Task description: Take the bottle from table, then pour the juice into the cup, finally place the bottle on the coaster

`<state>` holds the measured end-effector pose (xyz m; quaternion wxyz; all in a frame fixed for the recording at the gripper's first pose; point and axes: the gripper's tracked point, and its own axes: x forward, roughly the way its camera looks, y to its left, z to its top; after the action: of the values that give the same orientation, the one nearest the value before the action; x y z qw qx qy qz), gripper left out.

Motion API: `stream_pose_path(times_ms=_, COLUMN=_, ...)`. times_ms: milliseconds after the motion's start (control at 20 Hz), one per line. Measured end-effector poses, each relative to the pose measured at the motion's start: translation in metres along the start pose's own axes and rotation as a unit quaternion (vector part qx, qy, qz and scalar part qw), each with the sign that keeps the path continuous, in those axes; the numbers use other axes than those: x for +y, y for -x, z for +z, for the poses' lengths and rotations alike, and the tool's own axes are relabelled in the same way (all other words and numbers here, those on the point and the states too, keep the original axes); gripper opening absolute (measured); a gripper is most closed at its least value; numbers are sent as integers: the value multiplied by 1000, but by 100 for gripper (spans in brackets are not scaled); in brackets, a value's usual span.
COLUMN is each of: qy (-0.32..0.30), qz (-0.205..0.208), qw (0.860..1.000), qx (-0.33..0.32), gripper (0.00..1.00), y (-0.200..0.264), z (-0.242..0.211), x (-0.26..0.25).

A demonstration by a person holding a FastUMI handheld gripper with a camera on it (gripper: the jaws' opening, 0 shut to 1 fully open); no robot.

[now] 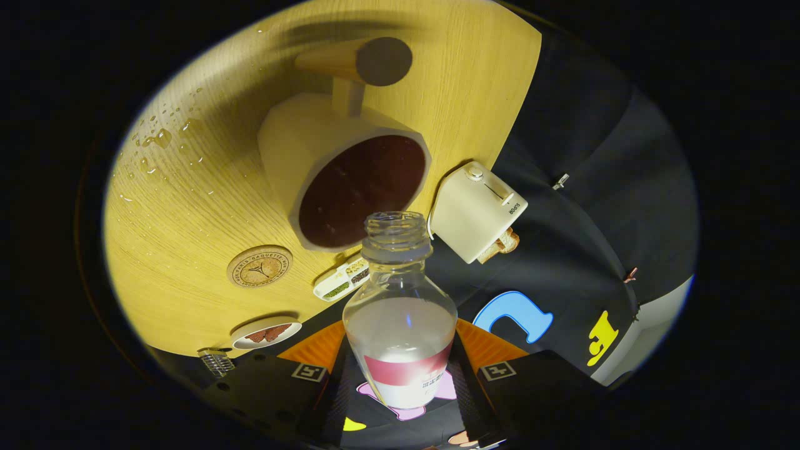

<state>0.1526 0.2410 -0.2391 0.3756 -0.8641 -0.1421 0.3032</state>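
A clear plastic bottle [400,312], uncapped and wearing a red-and-white label, stands between my fingers, and my gripper [401,369] is shut on its lower body. Pale liquid fills its lower half. Just beyond the bottle's open mouth is a cream cup [350,181] with a wooden handle and a dark inside. The whole scene is rolled to one side, so the bottle is tilted towards the cup. I see no stream leaving the mouth. A round cork coaster [259,265] lies on the wooden table [187,206], beside the cup and ahead of the left finger [312,350].
A cream toaster [478,212] with bread in it stands at the table's edge beside the cup. A small divided tray of seeds [340,282] lies next to the bottle's neck. A small dish with a butterfly pattern [265,332] sits near the coaster. Water drops [156,137] dot the table.
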Motion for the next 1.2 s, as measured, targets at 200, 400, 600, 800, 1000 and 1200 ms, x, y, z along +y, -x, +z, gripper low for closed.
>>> stream_pose_path(times_ms=200, qy=-22, qz=3, qw=1000, qx=6, gripper=74, y=6, z=2, x=3)
stream_pose_path(times_ms=400, qy=-45, qz=6, qw=999, qx=10, gripper=73, y=3, z=1, x=6)
stream_pose_path(times_ms=600, qy=-78, qz=8, qw=997, qx=13, gripper=74, y=5, z=-5, x=15)
stream_pose_path(times_ms=800, qy=-139, qz=1, qw=990, qx=13, gripper=74, y=5, z=-14, x=18)
stream_pose_path(times_ms=1000, qy=-246, qz=-5, qw=969, qx=6, gripper=73, y=10, z=-16, x=18)
stream_pose_path(times_ms=1200, qy=-362, qz=-13, qw=932, qx=-10, gripper=74, y=20, z=-20, x=13)
